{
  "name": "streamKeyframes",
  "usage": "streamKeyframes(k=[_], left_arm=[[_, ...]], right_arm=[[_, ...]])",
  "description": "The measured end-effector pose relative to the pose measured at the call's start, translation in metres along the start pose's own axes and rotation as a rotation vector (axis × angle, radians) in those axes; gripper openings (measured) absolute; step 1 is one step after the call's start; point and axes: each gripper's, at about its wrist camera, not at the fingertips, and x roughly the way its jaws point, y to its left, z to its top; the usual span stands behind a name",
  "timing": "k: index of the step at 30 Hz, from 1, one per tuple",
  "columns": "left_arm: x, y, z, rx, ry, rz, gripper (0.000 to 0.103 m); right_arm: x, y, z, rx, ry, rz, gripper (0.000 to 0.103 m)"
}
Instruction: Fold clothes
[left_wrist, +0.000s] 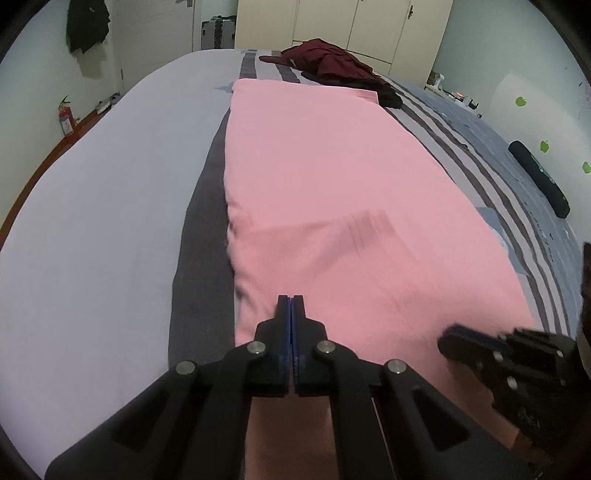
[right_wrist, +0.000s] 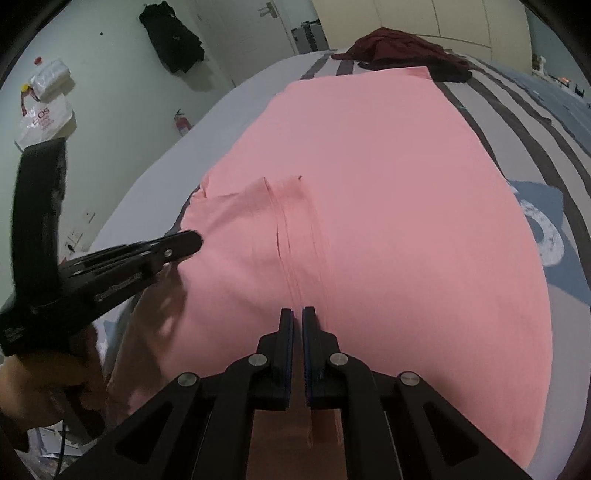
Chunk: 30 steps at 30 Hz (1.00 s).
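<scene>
My left gripper has its jaws pressed together on the near hem of the pink garment, and my right gripper pinches the same hem through a thin slit between its pads. The pink garment lies flat along the striped bed, its far edge just short of the dark red clothes heaped there.

One pink garment, one maroon clothes heap, one fire extinguisher, two hand-held grippers
</scene>
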Motion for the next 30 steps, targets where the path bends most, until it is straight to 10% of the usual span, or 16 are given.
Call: streamKeyframes(k=[23, 30], left_arm=[[-0.075, -0.007, -0.100, -0.074, 0.099, 0.052, 0.000], [-0.070, -0.001, -0.044, -0.077, -0.036, 0.040, 0.000]], right_arm=[[-0.028, -0.005, -0.024, -0.021, 0.021, -0.013, 0.006], [-0.035, 0.005, -0.004, -0.022, -0.031, 0.023, 0.006]])
